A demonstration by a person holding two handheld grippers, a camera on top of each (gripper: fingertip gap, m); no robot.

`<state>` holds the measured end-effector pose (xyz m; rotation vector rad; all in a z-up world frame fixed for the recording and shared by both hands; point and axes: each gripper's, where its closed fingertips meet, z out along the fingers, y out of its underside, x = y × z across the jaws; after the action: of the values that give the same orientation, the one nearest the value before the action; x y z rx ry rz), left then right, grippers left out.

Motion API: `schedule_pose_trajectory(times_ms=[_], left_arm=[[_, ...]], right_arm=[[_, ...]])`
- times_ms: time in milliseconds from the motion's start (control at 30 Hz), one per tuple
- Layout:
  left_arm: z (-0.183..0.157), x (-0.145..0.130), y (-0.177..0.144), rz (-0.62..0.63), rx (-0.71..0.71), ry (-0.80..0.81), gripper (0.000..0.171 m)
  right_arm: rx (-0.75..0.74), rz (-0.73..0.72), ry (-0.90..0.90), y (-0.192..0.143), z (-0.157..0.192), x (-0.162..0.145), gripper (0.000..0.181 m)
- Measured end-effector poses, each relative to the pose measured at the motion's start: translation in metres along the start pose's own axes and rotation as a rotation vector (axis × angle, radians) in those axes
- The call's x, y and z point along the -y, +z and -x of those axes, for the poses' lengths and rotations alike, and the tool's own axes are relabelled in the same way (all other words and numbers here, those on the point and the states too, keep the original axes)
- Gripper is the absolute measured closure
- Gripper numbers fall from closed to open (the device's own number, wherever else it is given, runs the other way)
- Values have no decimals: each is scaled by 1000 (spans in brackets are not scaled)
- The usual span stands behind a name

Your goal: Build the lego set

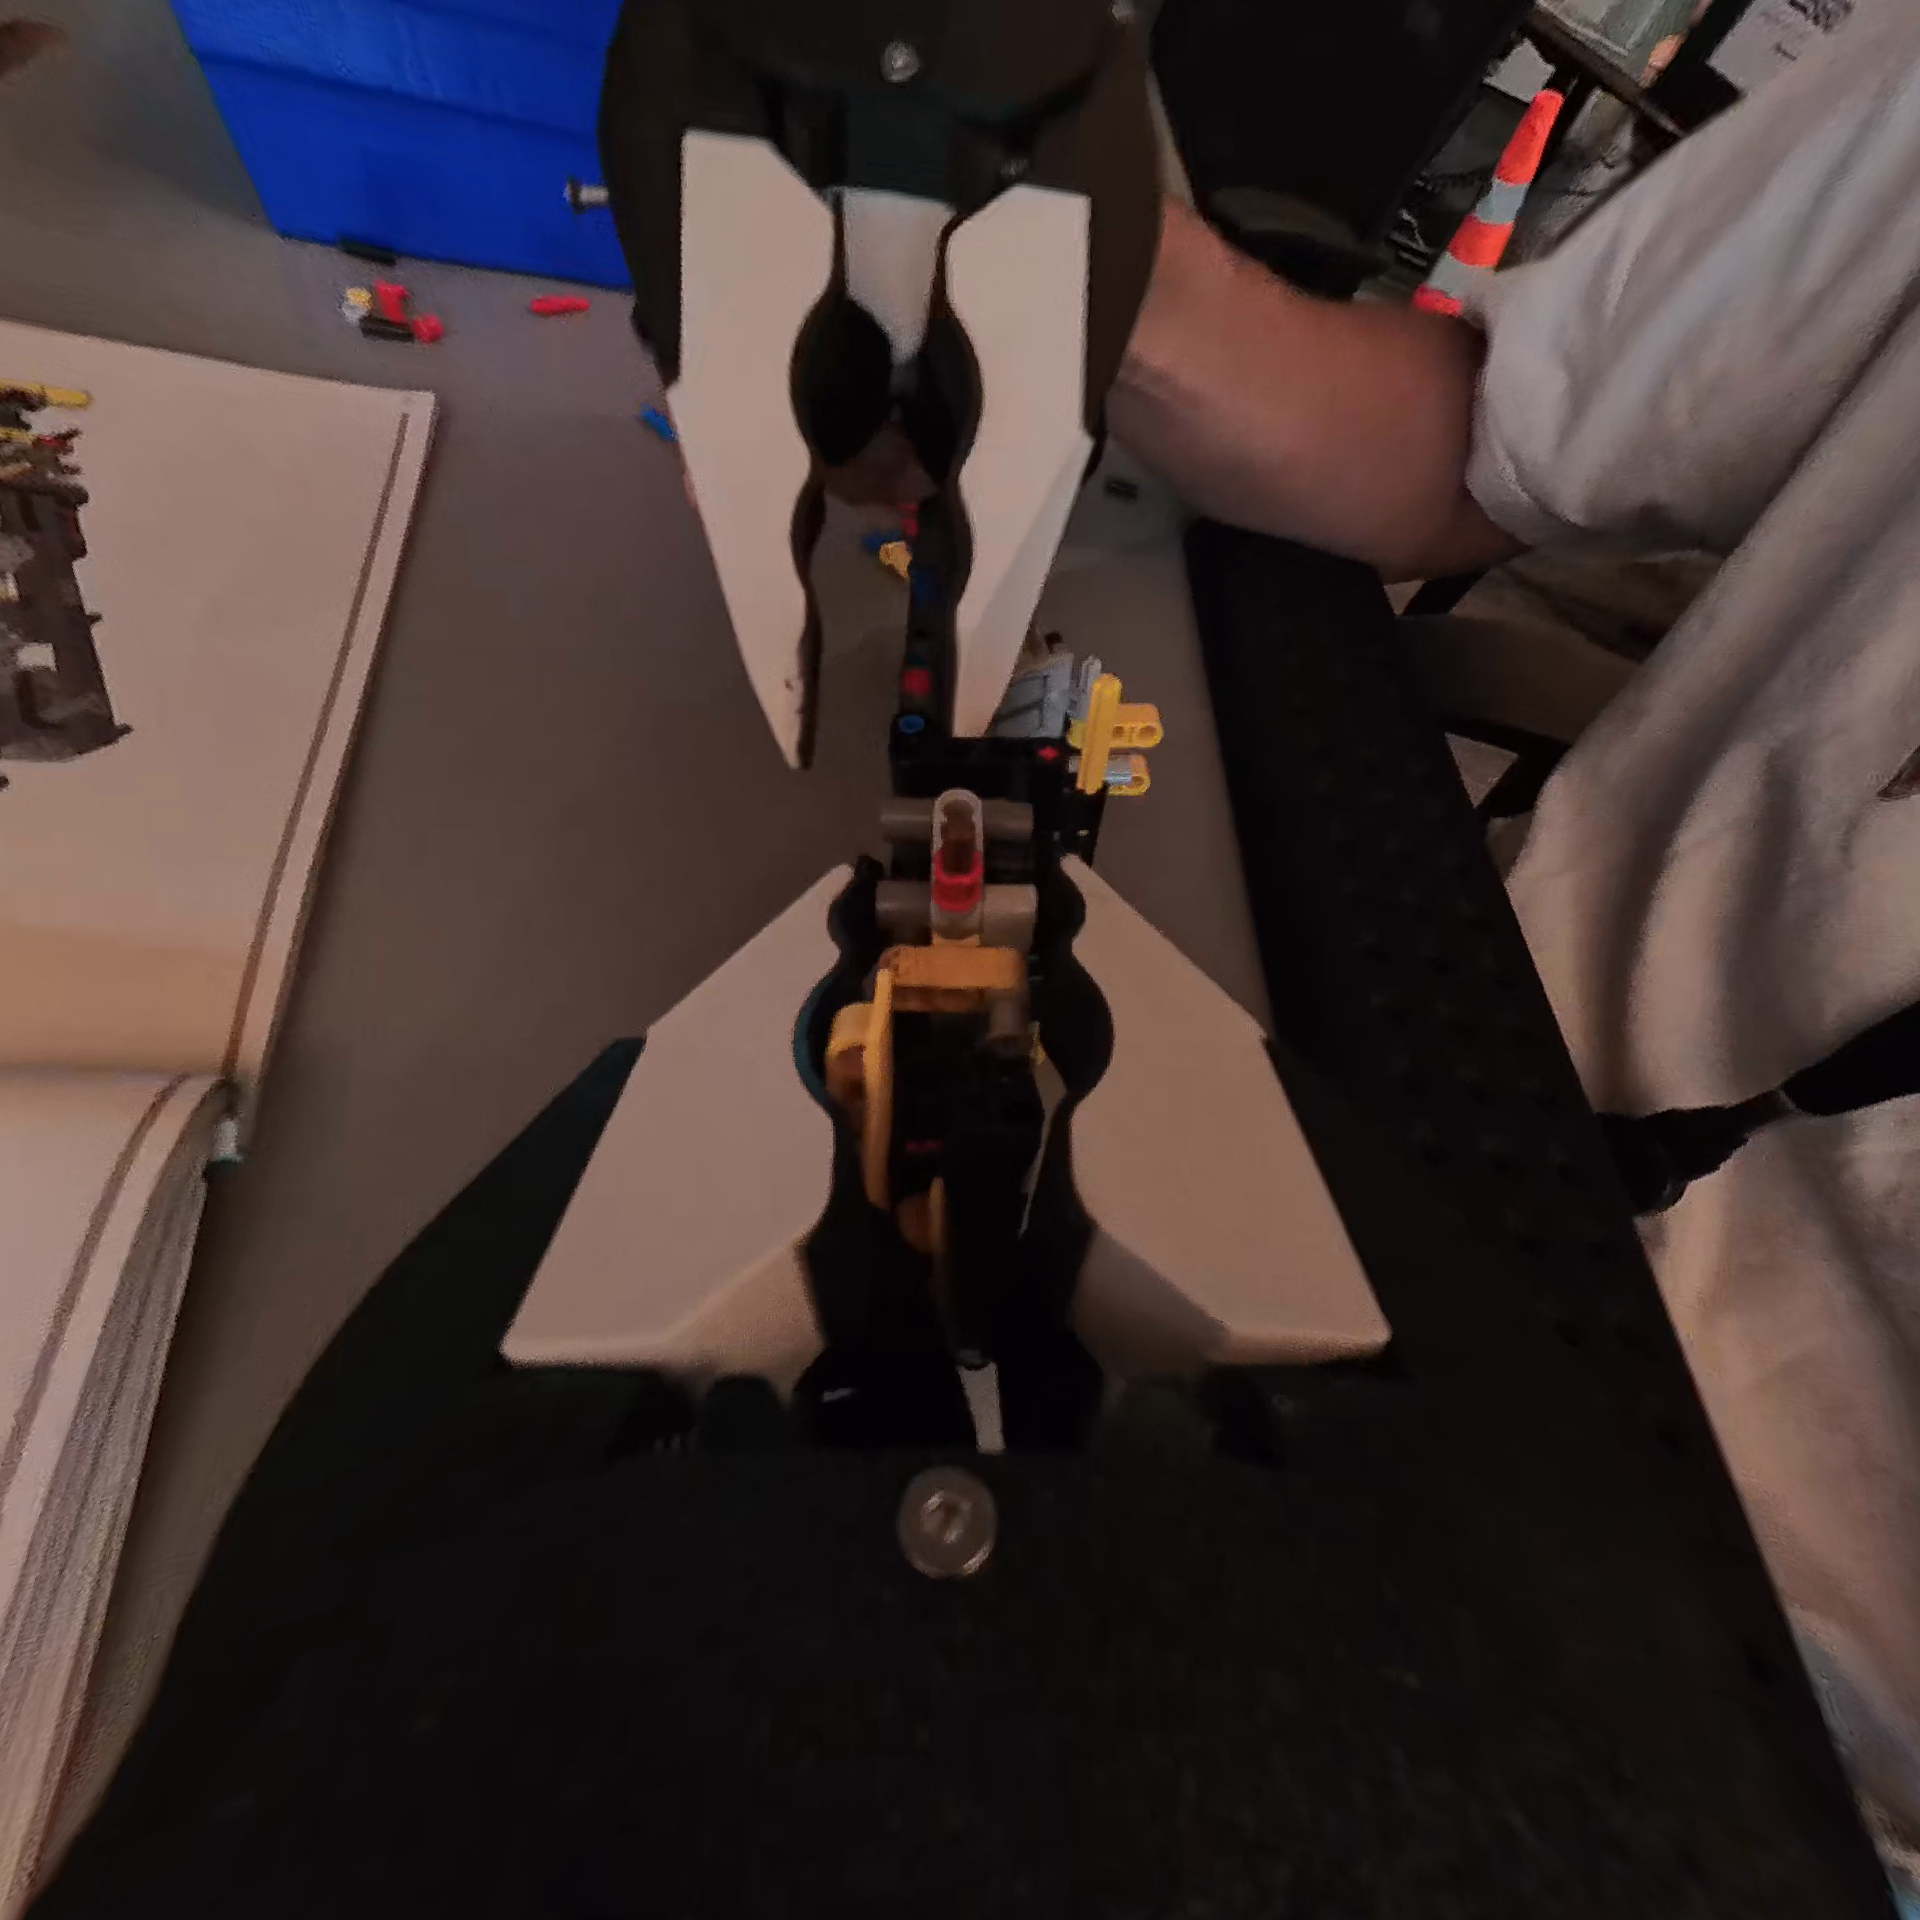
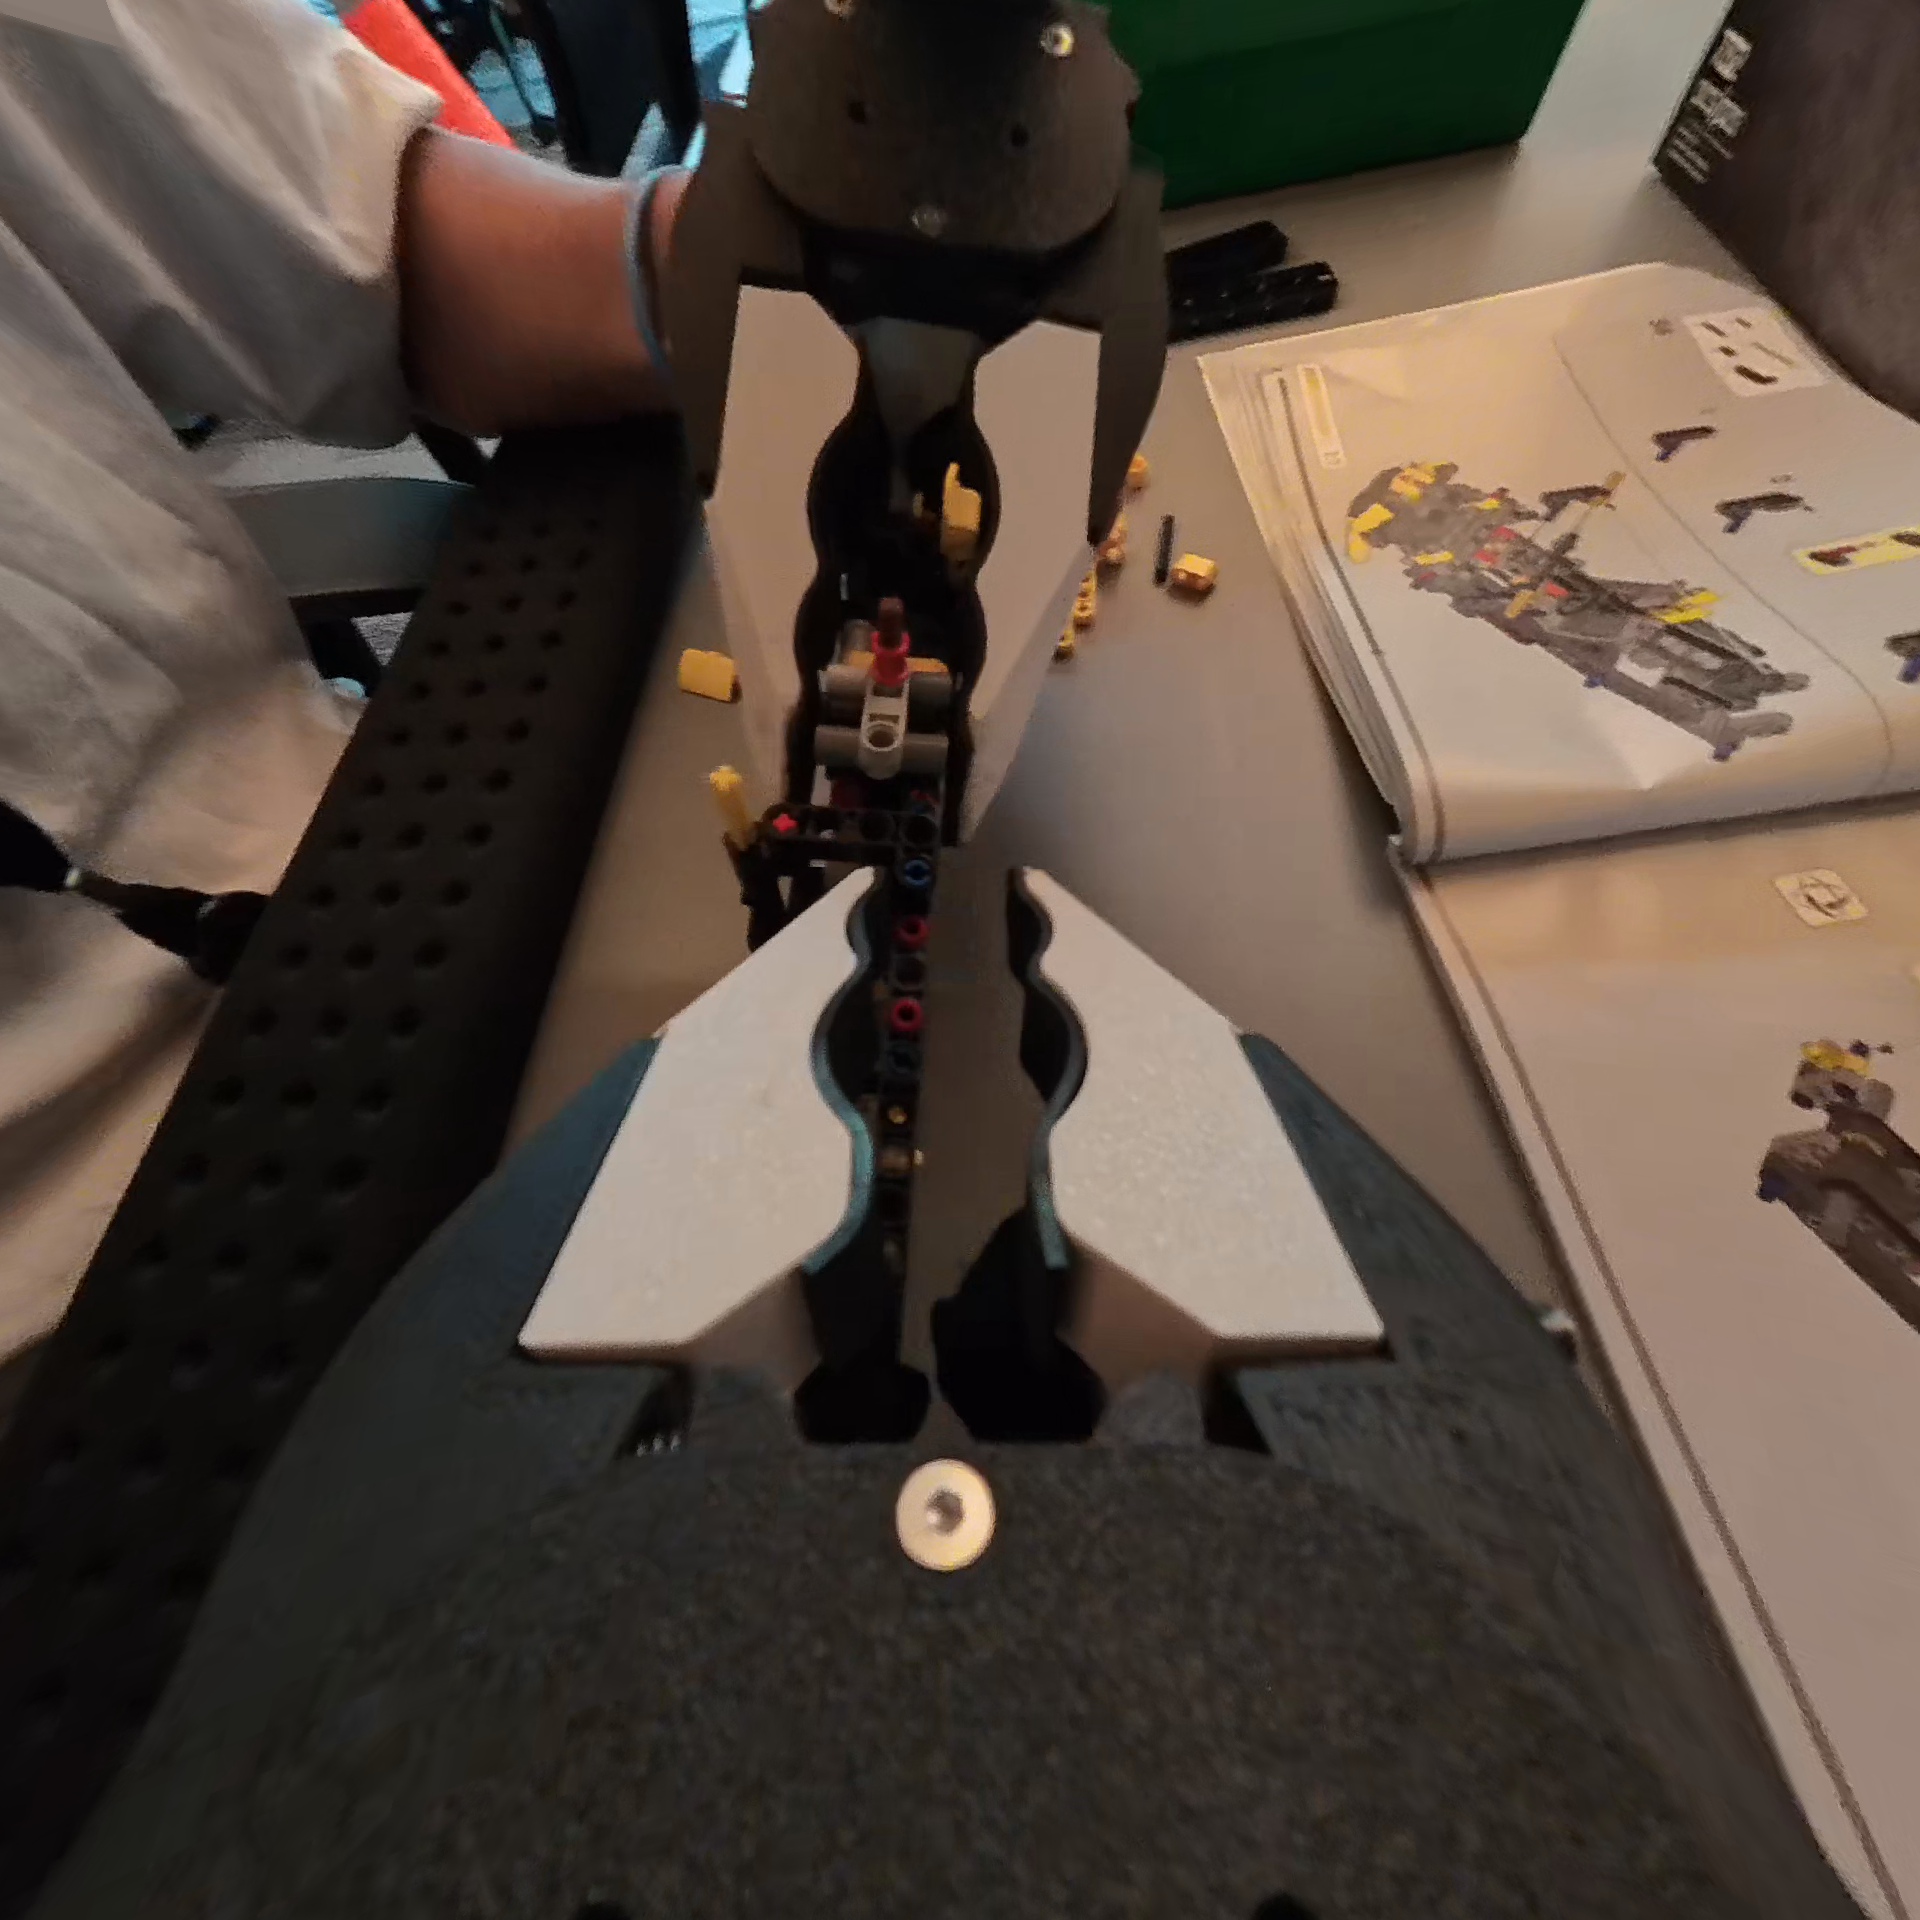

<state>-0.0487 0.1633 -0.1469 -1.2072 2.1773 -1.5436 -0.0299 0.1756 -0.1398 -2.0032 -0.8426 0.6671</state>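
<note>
My left gripper [image 1: 964, 883] is shut on a partly built lego assembly [image 1: 951, 997] of black, yellow and grey parts with a red pin on top. It holds the assembly just above the grey table. A long black beam [image 1: 920, 665] with red and blue pins sticks out of the assembly's far end. My right gripper [image 2: 945, 878] faces the left one, open, with its fingers on either side of that black beam [image 2: 902, 997]. The beam lies against one finger and a gap shows on the other side. The left gripper [image 2: 878, 779] and assembly [image 2: 883, 717] also show in the right wrist view.
An open instruction booklet [image 2: 1558, 582] lies beside the work spot, also in the left wrist view [image 1: 208, 623]. Loose pieces [image 2: 1190, 571] [image 1: 395, 312] are scattered on the table. A black perforated rail [image 1: 1403, 935] runs along the table edge by the person's arm [image 1: 1299, 416]. A blue bin [image 1: 416, 125] and a green bin [image 2: 1330, 83] stand behind. Left and right tips are no more than a few centimetres apart.
</note>
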Motion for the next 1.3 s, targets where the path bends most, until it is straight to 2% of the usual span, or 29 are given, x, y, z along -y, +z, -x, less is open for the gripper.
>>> schedule_pose_trajectory(times_ms=[100,200,267,333,400,500,567,633,733,833,967,1033,1067,1133,1200,1300], left_arm=[[8,-2,-1,4,1,-140,147],[17,-5,-3,-13,-7,-312,147],[24,-7,-6,-29,18,-396,148],[29,-10,-10,-58,40,-489,148],[31,-15,-12,-89,53,-581,148],[25,-21,-12,-127,49,-676,148],[22,-24,-11,-138,65,-710,148],[21,-28,-14,-136,101,-711,147],[20,-30,-19,-147,118,-706,148],[22,-30,-19,-152,126,-706,147],[22,-31,-19,-158,102,-720,147],[24,-32,-20,-154,102,-724,145],[24,-31,-21,-161,94,-720,145],[23,-28,-24,-191,83,-685,142],[23,-25,-29,-199,96,-633,130],[33,-23,-45,-214,186,-540,123]], right_arm=[[-67,-25,-7,-11,-11,5,155],[-184,-107,-1,-42,-22,25,154],[-201,-108,70,-48,-10,34,154],[-257,40,164,-29,5,14,144],[-388,143,215,-4,15,-7,141],[-606,102,177,14,14,-9,146],[-789,103,151,5,-2,-11,155],[-748,61,182,14,2,-7,169],[-701,30,226,19,5,-1,167],[-633,-46,274,20,16,18,160],[-713,114,294,32,1,-1,156],[-717,122,302,38,-3,-7,170],[-715,120,292,38,-5,-6,170],[-682,151,319,38,-6,-6,171],[-652,237,358,33,-7,-10,172],[-594,377,396,28,-7,-19,175]])
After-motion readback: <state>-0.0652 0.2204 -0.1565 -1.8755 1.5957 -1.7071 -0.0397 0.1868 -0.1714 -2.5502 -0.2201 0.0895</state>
